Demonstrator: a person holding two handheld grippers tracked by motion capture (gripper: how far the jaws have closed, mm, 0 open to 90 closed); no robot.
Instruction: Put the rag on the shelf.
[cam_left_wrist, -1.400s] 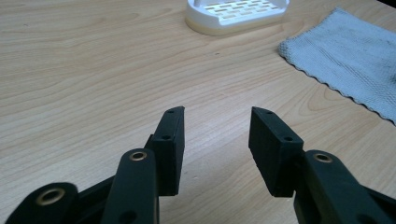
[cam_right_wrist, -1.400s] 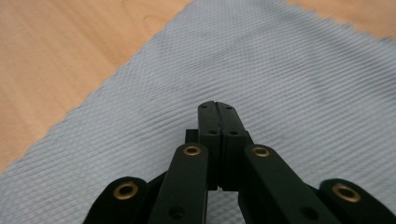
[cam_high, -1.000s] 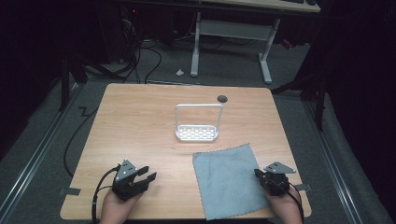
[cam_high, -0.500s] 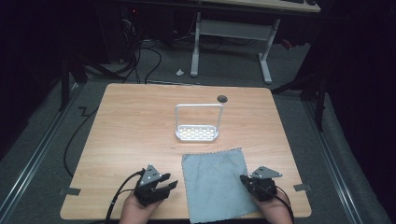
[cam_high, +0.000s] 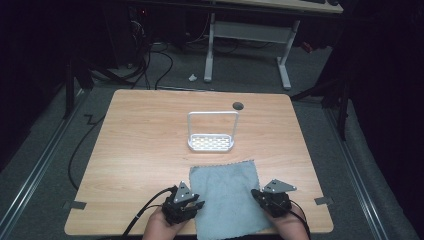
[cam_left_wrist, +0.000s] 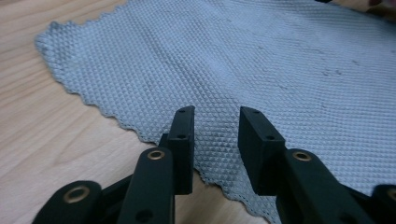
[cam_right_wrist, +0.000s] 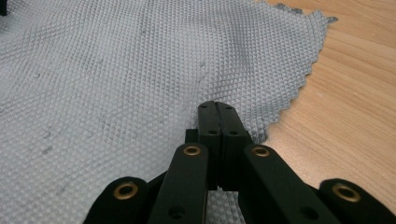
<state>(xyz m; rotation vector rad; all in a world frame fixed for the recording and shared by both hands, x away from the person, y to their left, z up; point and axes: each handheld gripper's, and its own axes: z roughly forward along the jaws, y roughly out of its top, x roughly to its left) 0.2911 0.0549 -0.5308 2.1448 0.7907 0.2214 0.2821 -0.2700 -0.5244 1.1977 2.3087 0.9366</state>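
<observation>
Grey waffle-weave cloth (cam_high: 226, 197) lies flat at near edge of pale wooden bench (cam_high: 145, 145), between both tongs. Left tongs (cam_left_wrist: 215, 123) stand apart over its left hem, likely poised to pinch. Right tongs (cam_right_wrist: 217, 112) are pressed together at the right hem; whether cloth is caught between them is unclear.

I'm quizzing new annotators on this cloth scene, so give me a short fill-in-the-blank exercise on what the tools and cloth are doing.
1. The left tool has its jaws ____ over the grey cloth.
2. The right tool has its jaws ____.
3. The cloth lies on a ____ table.
4. Beyond the cloth stands a white ____ with a tall handle.

Missing words: open; shut; wooden; rack
</observation>
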